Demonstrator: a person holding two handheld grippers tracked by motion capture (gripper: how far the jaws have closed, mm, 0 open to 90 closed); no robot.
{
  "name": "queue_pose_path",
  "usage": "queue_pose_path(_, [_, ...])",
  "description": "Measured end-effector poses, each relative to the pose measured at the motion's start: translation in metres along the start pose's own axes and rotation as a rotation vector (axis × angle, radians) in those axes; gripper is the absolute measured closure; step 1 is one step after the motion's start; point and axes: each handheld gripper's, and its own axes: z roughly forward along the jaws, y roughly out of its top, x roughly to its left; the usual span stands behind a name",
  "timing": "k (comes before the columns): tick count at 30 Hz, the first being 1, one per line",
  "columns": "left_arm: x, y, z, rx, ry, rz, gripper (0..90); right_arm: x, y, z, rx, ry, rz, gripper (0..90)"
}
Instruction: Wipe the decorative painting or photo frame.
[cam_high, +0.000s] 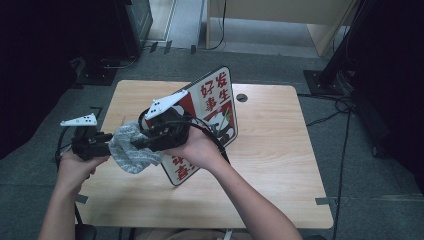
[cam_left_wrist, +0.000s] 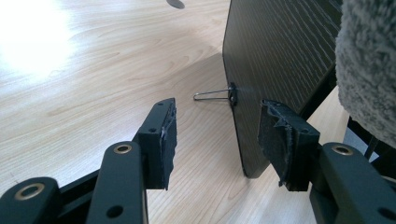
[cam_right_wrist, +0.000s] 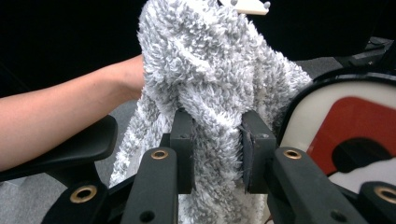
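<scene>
A red-and-white sign board (cam_high: 217, 102) with red characters stands tilted on the wooden table (cam_high: 280, 150). My right gripper (cam_high: 137, 143) is in front of the board's left edge, shut on a fluffy grey cloth (cam_high: 131, 152) that hangs from its jaws. The right gripper view shows the pads (cam_right_wrist: 183, 140) pinching the cloth (cam_right_wrist: 205, 70), with the board (cam_right_wrist: 355, 116) at right. My left gripper (cam_high: 111, 140) sits at the table's left edge, open. In the left gripper view my left gripper (cam_left_wrist: 217, 135) faces the board's dark back (cam_left_wrist: 280, 51) and its wire stand (cam_left_wrist: 212, 94); the cloth (cam_left_wrist: 369, 70) hangs at right.
A round cable hole (cam_high: 242, 97) lies in the table behind the board. Dark equipment stands and cables (cam_high: 345, 107) sit on the grey floor around the table. A black chair armrest (cam_right_wrist: 70, 149) is under the person's left forearm (cam_right_wrist: 70, 112).
</scene>
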Motion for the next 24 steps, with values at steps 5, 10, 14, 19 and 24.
queue_pose_path(5, [0.000,0.000,0.000,-0.001,-0.001,0.002,47.5,0.000,-0.007,0.000,0.005,-0.001,0.010,71.7])
queue_pose_path(10, [-0.001,0.000,0.001,-0.001,-0.001,0.003,47.5,0.000,-0.013,0.000,0.002,-0.001,0.010,71.7])
queue_pose_path(14, [-0.001,0.000,0.001,-0.001,-0.001,0.004,47.4,-0.001,-0.018,0.000,0.001,0.001,0.007,71.8])
queue_pose_path(19, [-0.001,0.000,0.000,-0.001,-0.003,0.004,47.4,-0.001,-0.025,0.001,0.002,0.001,0.011,71.8])
queue_pose_path(24, [-0.001,0.000,0.001,0.000,-0.001,0.006,47.4,-0.001,-0.031,0.001,0.010,0.004,0.014,71.8])
